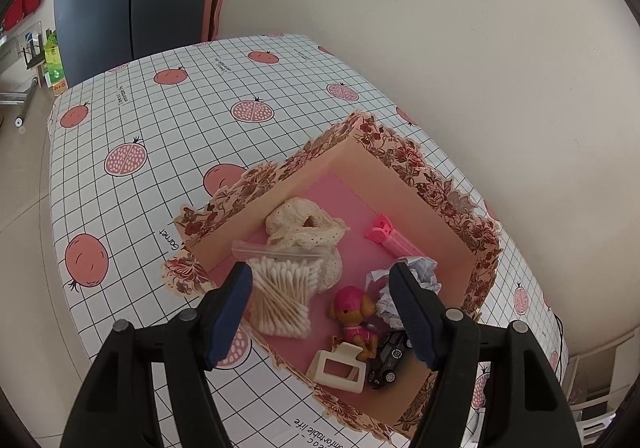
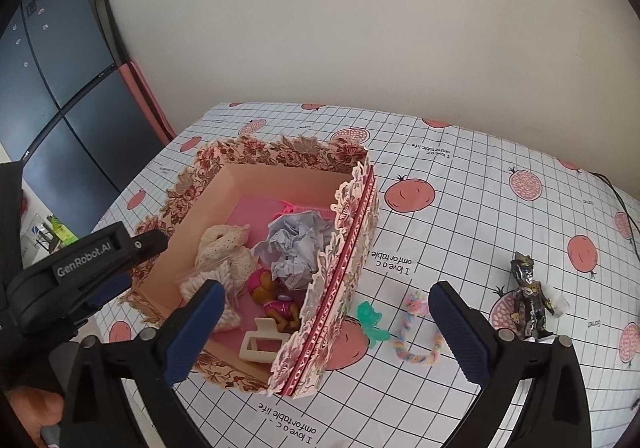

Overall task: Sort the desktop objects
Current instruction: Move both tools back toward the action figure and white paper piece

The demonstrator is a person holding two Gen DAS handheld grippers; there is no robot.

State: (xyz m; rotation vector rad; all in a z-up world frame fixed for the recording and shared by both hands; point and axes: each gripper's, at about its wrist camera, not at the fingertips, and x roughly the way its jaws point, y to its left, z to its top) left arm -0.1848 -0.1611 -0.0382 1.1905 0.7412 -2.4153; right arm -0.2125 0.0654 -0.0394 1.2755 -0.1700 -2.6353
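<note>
Pomegranate-print tablecloth (image 2: 460,207) meets a cream wall (image 2: 360,27).

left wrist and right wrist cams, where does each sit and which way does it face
Left wrist: on the left tool, above the floral box, looking down into it; both fingers show, open.
Right wrist: on the right tool, facing the box's right side and the table; its open fingers and the left tool show.
Shared: the box, pink dog toy.

Glossy tablecloth (image 1: 168,119); paper box (image 1: 404,183); lace cloth (image 1: 304,224).
</note>
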